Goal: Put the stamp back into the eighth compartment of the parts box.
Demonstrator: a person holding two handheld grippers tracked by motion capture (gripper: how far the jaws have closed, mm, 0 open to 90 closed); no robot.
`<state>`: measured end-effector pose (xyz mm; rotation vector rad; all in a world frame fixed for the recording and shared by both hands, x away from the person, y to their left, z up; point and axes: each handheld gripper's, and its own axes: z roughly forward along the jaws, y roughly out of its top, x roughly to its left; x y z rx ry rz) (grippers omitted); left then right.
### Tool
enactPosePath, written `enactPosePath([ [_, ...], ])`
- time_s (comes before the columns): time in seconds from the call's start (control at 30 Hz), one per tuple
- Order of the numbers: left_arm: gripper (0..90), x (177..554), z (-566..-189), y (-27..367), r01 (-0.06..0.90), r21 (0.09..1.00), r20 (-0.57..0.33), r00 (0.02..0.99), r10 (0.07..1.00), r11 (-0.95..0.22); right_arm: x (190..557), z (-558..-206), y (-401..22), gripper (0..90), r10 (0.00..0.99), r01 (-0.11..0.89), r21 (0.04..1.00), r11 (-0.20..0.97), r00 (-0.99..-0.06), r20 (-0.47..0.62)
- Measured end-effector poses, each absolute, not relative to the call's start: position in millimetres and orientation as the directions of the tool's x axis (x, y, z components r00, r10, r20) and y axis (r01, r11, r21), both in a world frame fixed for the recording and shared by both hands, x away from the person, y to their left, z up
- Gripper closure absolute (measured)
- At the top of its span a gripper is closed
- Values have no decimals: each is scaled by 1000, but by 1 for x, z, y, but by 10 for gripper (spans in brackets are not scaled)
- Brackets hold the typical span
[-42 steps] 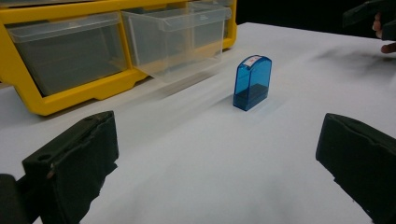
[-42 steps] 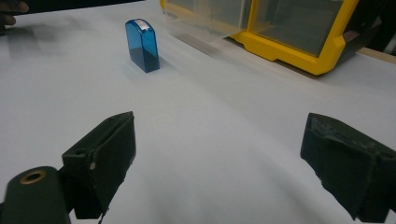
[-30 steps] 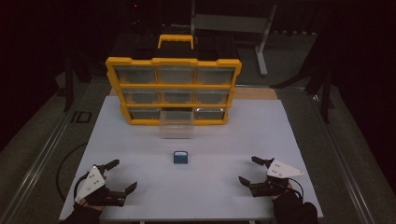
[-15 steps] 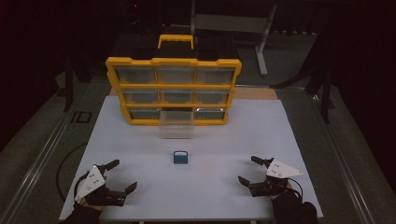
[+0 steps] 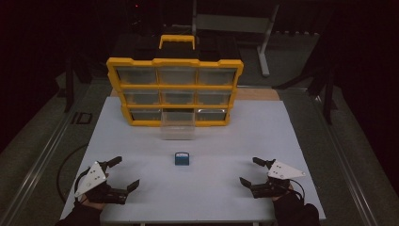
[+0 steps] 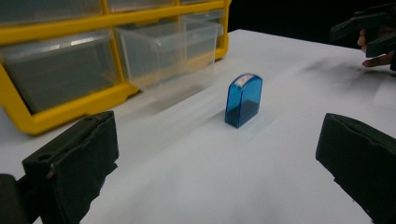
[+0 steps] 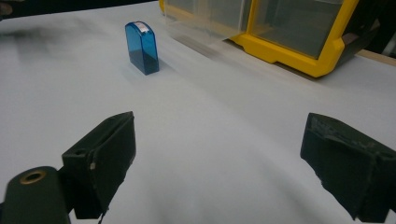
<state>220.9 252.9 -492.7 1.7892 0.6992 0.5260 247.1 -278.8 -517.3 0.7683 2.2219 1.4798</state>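
Small blue see-through plastic box [image 5: 182, 158] standing upright on white table [image 5: 211, 141], between and well apart from left gripper [image 5: 126, 173] and right gripper [image 5: 249, 171], both spread wide, holding nothing.

Your high view is dim: only the white desk [image 5: 235, 136] catches light, and everything around it sinks into near black. In your two gripper views the desk glows brightly while the clear drawer [image 6: 163, 46] smears with motion blur. The blue case [image 6: 243, 100] stays fairly sharp, and soft grey shadows streak the far surface.
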Motion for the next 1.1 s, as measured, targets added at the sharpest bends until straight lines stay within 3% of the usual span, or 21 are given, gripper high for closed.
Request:
enactPosePath([
  [0.57,2,246,-447,240,158,956,37,773,633,-249,247,-517,-279,105,619,242,923,298,-786,6],
  [1.1,2,264,-429,214,120,951,54,842,537,-284,247,-517,-278,105,615,242,923,300,-789,6],
])
